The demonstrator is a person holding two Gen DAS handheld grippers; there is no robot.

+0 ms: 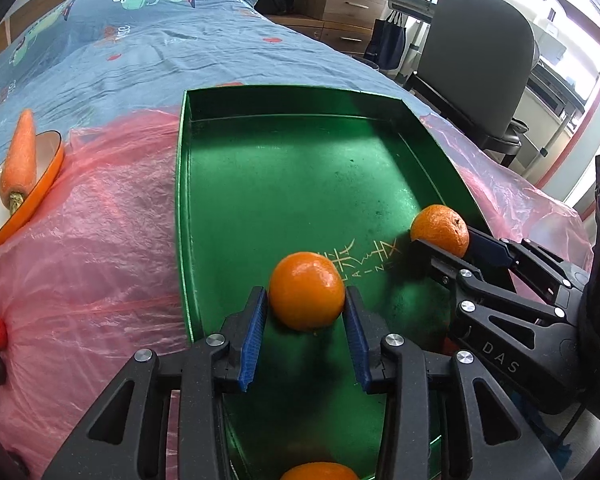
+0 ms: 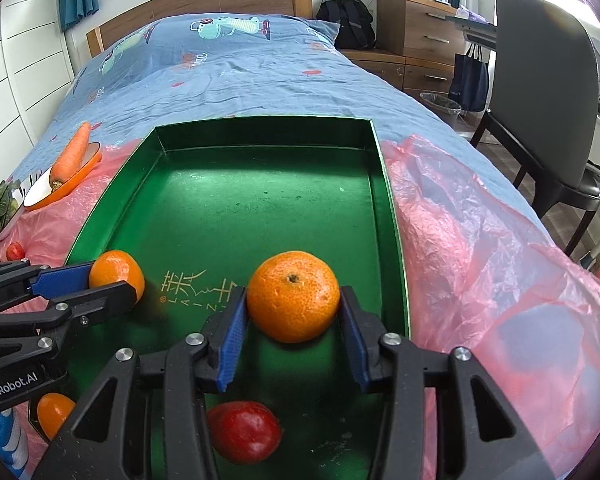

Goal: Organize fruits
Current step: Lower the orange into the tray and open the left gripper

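Mandarins glossy orange: left gripper jaws pinching smooth mandarin, right gripper pinching dimpled mandarin (green tray).

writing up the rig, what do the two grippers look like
Both are matte black linkage frames with silver pivot bolts and ribbed blue pads on the jaws. The left gripper carries white "GenRobot.AI" lettering on its body, the right gripper "DAS". No sleeves or hands show.

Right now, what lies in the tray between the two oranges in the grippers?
Only bare green tray floor with gold lettering between the left orange and right orange, seen from the right wrist.
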